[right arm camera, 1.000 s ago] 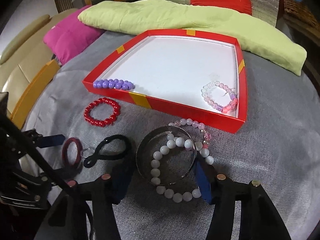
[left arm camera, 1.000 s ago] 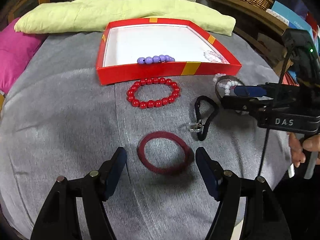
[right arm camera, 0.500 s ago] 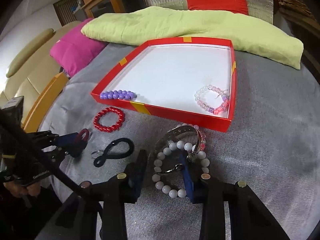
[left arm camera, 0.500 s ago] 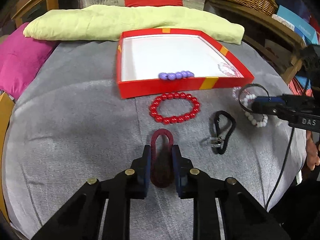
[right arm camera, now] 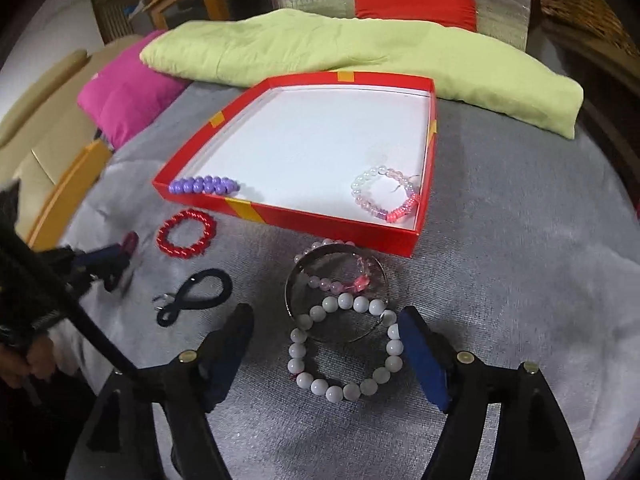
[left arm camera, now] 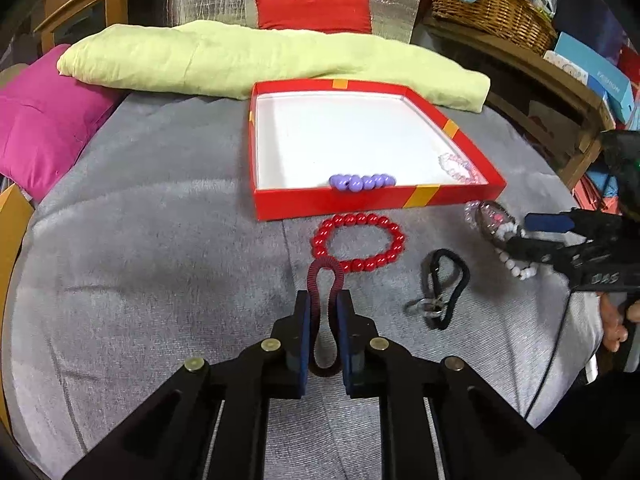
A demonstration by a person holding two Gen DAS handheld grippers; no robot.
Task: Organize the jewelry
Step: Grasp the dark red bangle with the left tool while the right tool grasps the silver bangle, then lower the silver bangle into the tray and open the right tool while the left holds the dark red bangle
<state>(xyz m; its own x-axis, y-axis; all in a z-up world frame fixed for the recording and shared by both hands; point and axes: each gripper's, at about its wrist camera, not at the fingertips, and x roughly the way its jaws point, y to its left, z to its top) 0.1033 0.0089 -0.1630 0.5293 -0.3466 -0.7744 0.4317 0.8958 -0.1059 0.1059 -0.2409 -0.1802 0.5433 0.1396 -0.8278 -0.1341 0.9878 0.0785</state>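
grey cloth (left arm camera: 160,264), dark red band (left arm camera: 325,280) pinched in left hand-held gripper (left arm camera: 325,320)

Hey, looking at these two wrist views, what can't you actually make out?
- Purple bead bracelet, left wrist view: lower part hidden by the red tray's front wall.
- Dark red ribbed ring, right wrist view: motion blur, and the left gripper covers it.
- Small metal clasp on the black cord loop, both views: too small to identify.

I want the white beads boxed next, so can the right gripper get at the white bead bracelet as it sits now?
Probably yes: the right gripper is open with the white bead bracelet between its fingers, though the metal bangle overlaps it and may come along.
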